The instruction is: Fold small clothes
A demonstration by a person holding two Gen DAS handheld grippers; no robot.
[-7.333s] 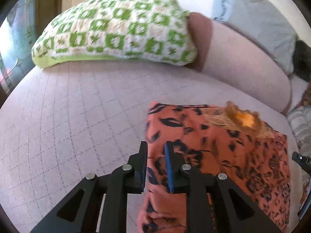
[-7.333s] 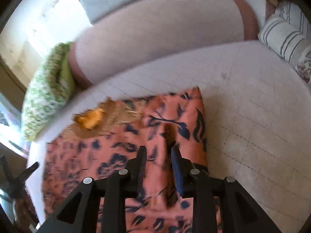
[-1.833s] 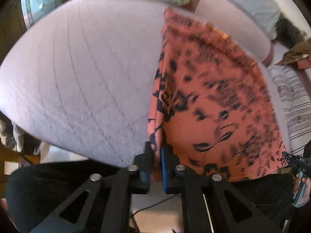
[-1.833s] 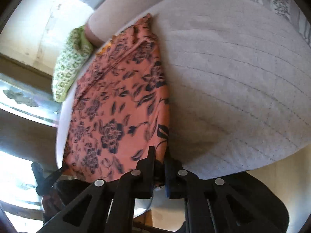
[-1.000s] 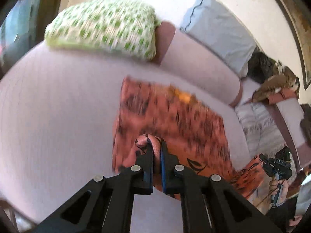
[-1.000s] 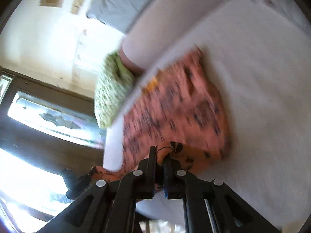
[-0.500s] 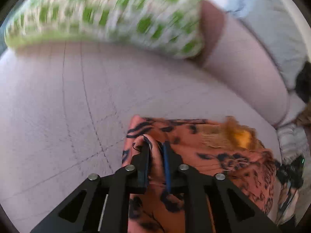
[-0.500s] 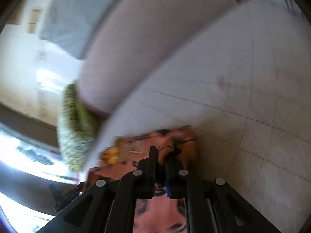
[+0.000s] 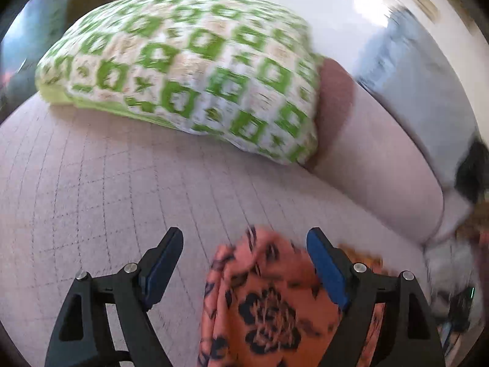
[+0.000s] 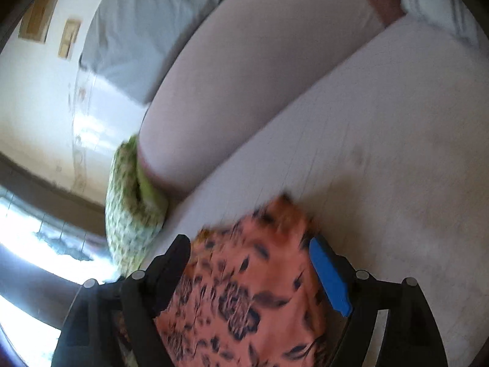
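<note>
both the left gripper (image 9: 246,255) and right gripper (image 10: 249,263) have just been opening, jaws apart over the orange floral garment (image 9: 269,305) near the green pillow (image 9: 189,70).

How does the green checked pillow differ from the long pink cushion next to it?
The pillow is patterned in green and white squares; the cushion is plain pale pink with a darker end. The pillow is flat and puffy; the cushion is a long roll. Both lie along the back of the quilted bed, touching each other.
</note>
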